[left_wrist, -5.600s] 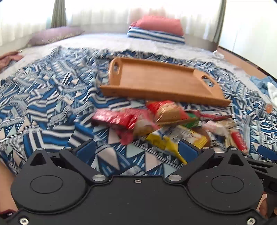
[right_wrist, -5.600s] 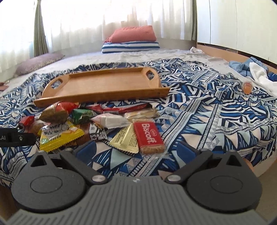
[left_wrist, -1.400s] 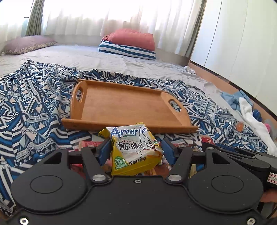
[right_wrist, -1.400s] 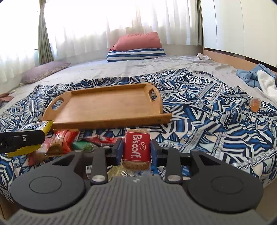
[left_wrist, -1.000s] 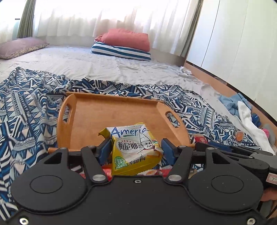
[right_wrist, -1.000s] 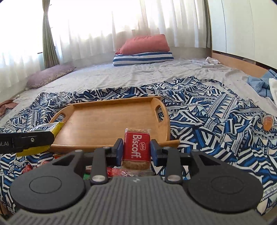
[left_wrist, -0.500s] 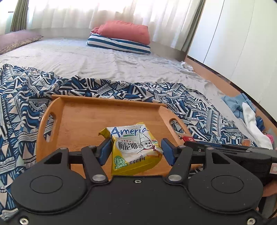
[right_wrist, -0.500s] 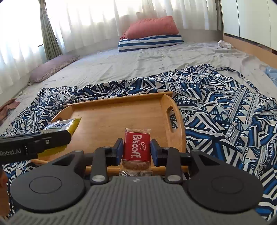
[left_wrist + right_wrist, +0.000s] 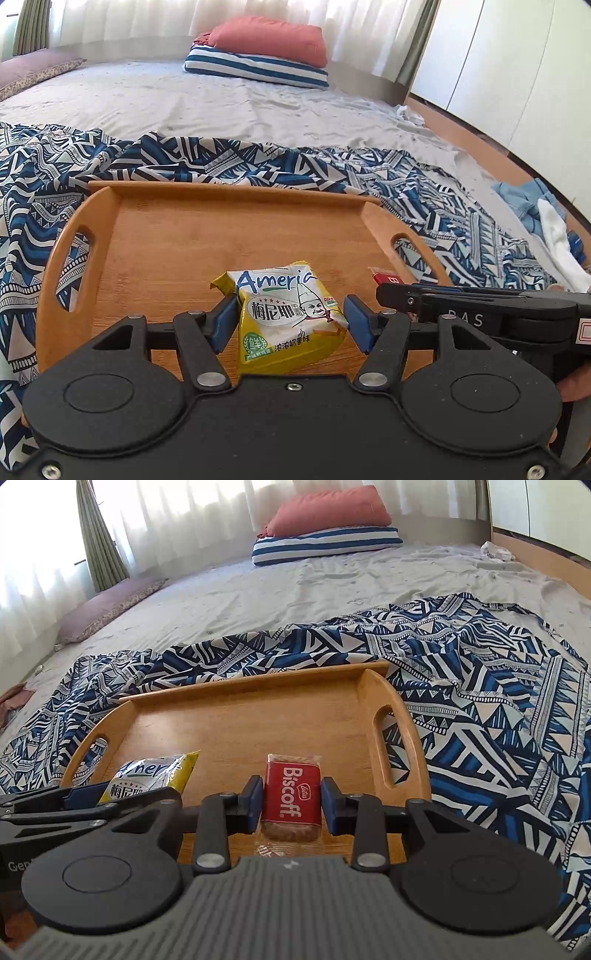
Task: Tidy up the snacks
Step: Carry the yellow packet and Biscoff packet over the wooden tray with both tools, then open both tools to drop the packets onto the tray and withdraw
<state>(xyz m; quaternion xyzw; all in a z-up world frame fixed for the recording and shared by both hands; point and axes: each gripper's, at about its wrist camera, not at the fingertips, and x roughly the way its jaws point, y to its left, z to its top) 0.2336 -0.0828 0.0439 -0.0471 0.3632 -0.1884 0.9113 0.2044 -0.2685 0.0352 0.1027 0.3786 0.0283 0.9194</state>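
Note:
A wooden tray (image 9: 207, 236) with handle slots lies on the patterned blue cloth, and nothing rests on its floor. My left gripper (image 9: 291, 317) is shut on a yellow and white snack packet (image 9: 290, 317), held just above the tray's near part. In the right wrist view the same tray (image 9: 266, 720) fills the middle. My right gripper (image 9: 291, 805) is shut on a red Biscoff biscuit pack (image 9: 291, 799) over the tray's near right part. The yellow packet (image 9: 155, 775) shows at the left there, in the left gripper's blue pads. The right gripper's black arm (image 9: 480, 314) crosses the left view's right side.
The blue and white cloth (image 9: 498, 701) spreads around the tray over a grey bed sheet. A striped pillow (image 9: 255, 68) with a red pillow on it lies far back. Blue and white clothes (image 9: 543, 218) lie at the right edge. White cupboards stand at the right.
Both grippers have moved forward and down over the tray with their packets still held. The tray now looks larger and the pile of loose snacks has dropped out of sight.

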